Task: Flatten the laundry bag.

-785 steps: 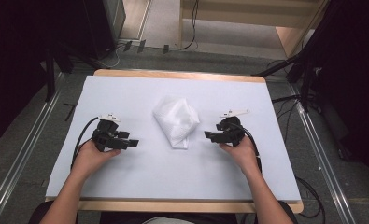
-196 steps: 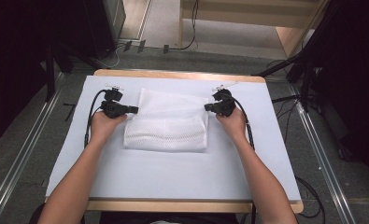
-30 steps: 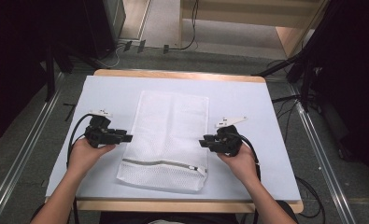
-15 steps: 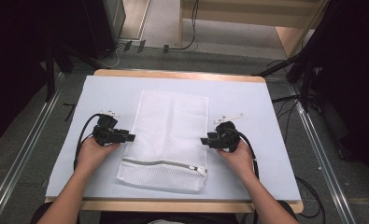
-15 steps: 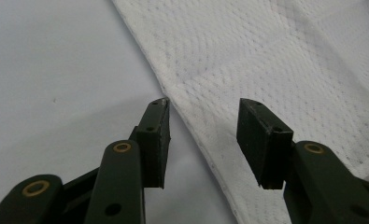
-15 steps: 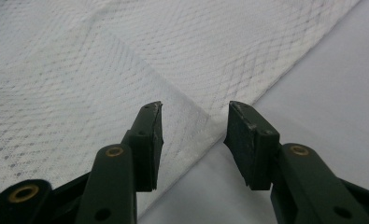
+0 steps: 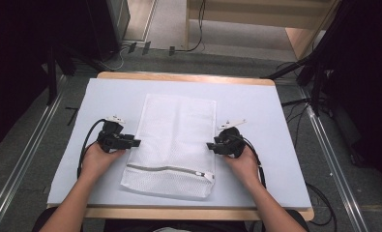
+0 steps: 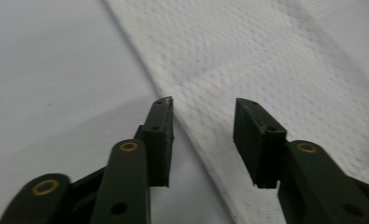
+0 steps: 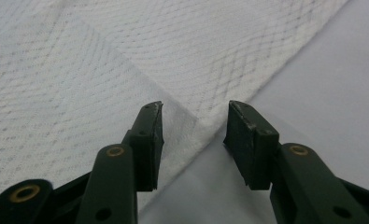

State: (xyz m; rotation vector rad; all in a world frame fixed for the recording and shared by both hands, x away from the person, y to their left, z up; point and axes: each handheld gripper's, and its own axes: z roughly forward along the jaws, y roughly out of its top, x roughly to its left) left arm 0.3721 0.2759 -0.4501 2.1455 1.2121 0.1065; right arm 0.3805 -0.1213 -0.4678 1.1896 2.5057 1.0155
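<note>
A white mesh bag (image 7: 174, 145) lies flat, lengthwise away from the person, zip end nearest. The left gripper (image 7: 136, 143) and right gripper (image 7: 210, 145) gape open at the bag's side edges

One mark can be read, a dark "7" (image 7: 72, 115) on the grey floor (image 7: 43, 145) at the left of the high view, just beside the table's (image 7: 188, 77) left edge.
</note>
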